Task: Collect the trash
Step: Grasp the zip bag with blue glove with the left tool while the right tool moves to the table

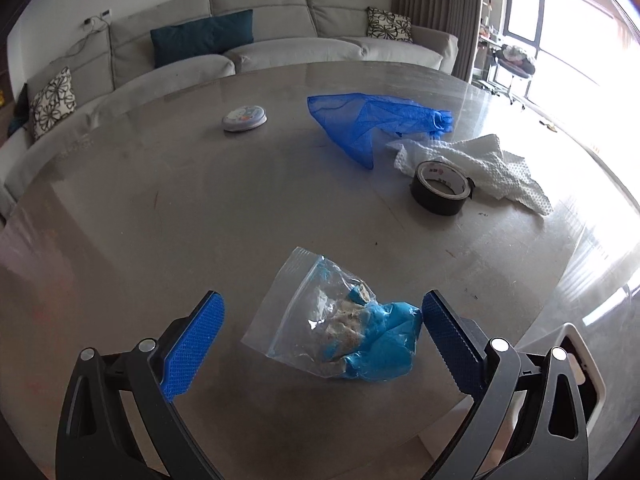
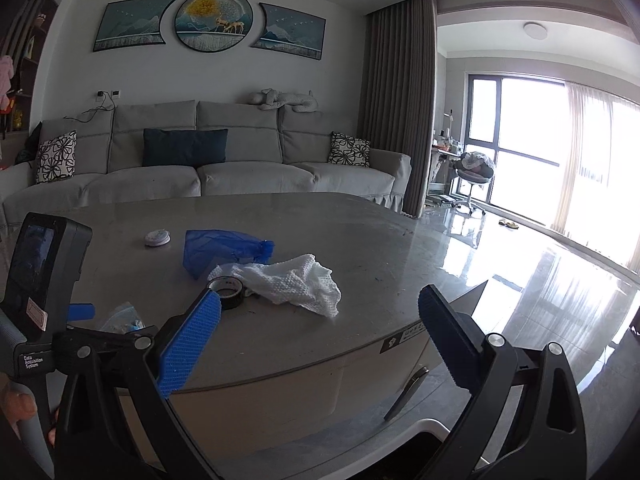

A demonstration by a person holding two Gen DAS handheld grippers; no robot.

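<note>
A clear zip bag (image 1: 320,312) with crumpled blue and beige trash lies on the grey table (image 1: 160,200) near its front edge. My left gripper (image 1: 322,328) is open, its blue fingers on either side of the bag, the right finger close to the blue wad. Farther back lie a blue plastic bag (image 1: 360,120) and a crumpled white paper towel (image 1: 480,164). My right gripper (image 2: 320,332) is open and empty, held before the table's front edge. In the right wrist view the paper towel (image 2: 296,280), blue plastic bag (image 2: 216,252) and zip bag (image 2: 124,318) show.
A black tape roll (image 1: 440,192) sits beside the towel, also in the right wrist view (image 2: 228,292). A small round tin (image 1: 244,118) lies at the back. A white bin rim (image 1: 580,360) shows below the table edge at right. A grey sofa (image 2: 200,160) stands behind.
</note>
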